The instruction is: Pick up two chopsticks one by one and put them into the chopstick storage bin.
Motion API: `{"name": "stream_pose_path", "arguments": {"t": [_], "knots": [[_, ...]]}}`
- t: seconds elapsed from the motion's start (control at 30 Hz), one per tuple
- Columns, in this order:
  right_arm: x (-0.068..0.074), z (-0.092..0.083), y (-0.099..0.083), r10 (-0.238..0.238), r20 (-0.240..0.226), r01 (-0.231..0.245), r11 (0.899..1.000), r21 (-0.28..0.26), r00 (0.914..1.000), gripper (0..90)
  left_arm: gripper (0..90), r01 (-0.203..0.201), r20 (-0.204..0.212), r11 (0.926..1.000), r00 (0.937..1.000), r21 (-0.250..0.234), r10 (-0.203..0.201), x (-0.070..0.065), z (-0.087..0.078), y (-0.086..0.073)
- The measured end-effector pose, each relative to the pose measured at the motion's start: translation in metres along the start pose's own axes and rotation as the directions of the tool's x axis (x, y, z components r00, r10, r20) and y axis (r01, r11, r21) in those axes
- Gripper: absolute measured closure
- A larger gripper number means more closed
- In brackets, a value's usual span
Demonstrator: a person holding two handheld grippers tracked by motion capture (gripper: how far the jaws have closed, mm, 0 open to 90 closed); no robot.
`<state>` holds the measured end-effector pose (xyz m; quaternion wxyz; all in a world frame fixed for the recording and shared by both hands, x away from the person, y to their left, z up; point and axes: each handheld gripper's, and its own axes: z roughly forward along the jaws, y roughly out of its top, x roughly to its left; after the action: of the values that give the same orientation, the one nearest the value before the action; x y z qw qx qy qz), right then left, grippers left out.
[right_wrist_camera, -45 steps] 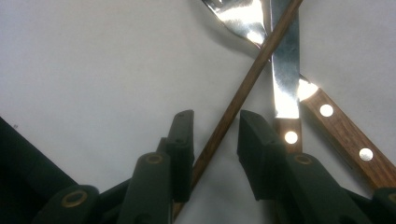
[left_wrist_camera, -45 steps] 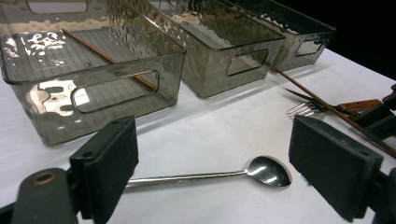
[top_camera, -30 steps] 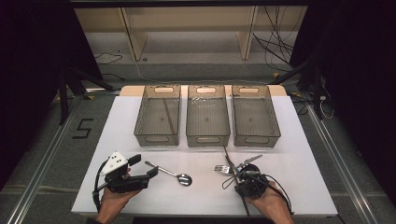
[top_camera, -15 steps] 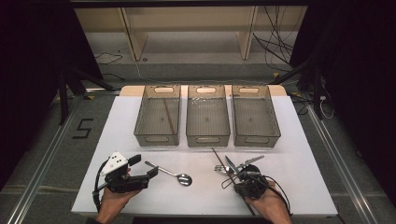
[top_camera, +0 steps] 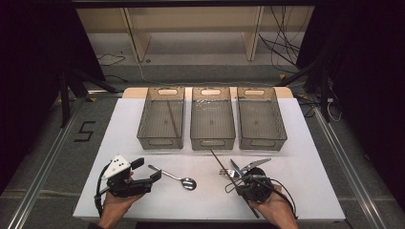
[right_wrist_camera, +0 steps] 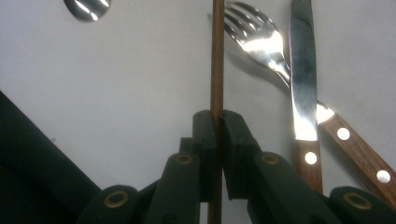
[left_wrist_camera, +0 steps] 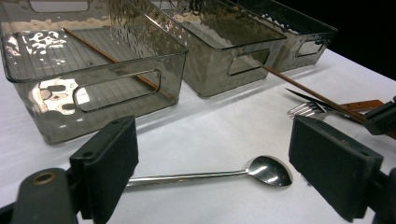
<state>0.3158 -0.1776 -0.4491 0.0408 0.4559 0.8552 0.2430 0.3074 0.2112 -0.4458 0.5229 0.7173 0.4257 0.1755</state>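
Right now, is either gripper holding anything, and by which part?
The right gripper is shut on a wooden chopstick, pinching it partway along the shaft, with one end past the jaws. The left gripper stands open around the spoon, holding nothing.

Spoon [top_camera: 177, 177] left of fork [top_camera: 228, 172]

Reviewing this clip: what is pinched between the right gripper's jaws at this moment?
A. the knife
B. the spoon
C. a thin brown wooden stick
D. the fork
C. In the right gripper view the right gripper has its pads pressed against the thin brown wooden stick, while the fork and the knife lie beside it and the spoon rests apart on the white table.
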Motion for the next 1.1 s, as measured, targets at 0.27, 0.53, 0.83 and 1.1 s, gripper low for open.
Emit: {"name": "stream_pose_path", "arguments": {"t": [0.27,0.53,0.83,1.1], "knots": [[0.005,-0.003,0.012,-0.039,0.0,0.038,0.999,-0.036,0.9993,85.2,15.5,0.003,-0.003,1.0,1.0,0.0,-0.003,0.001,0.0,0.0],[0.004,-0.008,0.038,-0.047,-0.023,0.044,0.993,-0.107,0.9986,85.2,15.5,0.009,-0.004,1.0,1.0,-0.003,-0.009,0.001,0.0,0.0],[0.007,-0.007,0.067,-0.044,-0.082,0.029,0.985,-0.169,0.9956,85.2,15.5,0.005,-0.004,1.0,1.0,-0.002,-0.005,0.001,0.0,0.0],[0.009,-0.006,0.09,-0.037,-0.108,0.014,0.978,-0.21,0.9935,85.1,15.5,0.004,-0.003,1.0,1.0,-0.004,-0.004,0.001,0.0,0.0]]}}
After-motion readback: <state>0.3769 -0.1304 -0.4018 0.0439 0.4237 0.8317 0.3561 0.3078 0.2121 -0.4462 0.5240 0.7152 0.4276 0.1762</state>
